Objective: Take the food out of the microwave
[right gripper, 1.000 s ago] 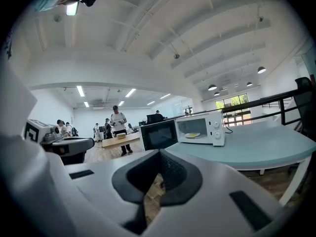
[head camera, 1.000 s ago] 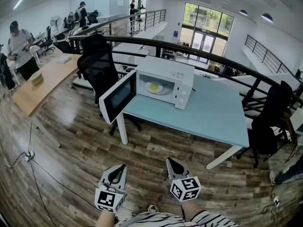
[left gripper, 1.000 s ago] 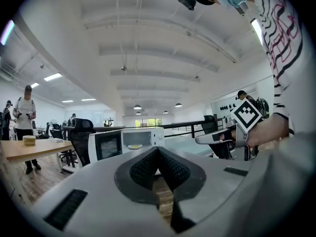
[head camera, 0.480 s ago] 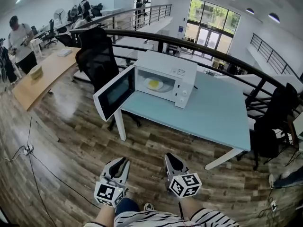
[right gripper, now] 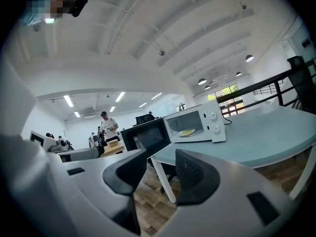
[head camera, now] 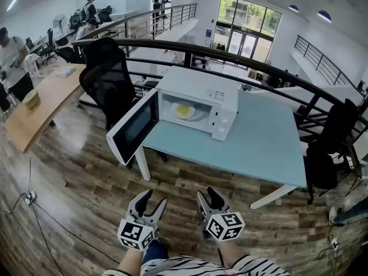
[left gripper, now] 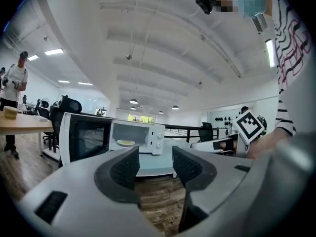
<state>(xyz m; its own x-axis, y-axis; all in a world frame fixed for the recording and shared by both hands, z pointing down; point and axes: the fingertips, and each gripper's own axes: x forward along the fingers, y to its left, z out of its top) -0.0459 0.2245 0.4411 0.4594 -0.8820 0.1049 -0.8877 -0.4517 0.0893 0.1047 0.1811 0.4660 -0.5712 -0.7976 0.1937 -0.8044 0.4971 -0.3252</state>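
Since the door (head camera: 133,126) of the microwave (head camera: 198,99) already hangs open, step in hand: the approach, with the food not yet touched.
Food (head camera: 184,110): a yellow portion on a pale plate (head camera: 194,114), inside the microwave's cavity, with a clear way in.
Microwave: at the left end of the surface (head camera: 259,142), its front turned toward the left edge; the door swings out past that edge, over the wooden floor (head camera: 86,177).
Left gripper (head camera: 154,199): low over the floor, well apart from the surface; its jaws have just been opening and stand released, nothing between them.
Right gripper (head camera: 207,195): just beside the left one, equally far off; its jaws have also just been opening, released and empty.
Next move, as I judge it: bring the grippers up to the left edge, clear of the swung door, reach level into the cavity and take the plate by its rim, not the food.
Care needed: the plate should stay flat as it comes out over the cavity's sill.
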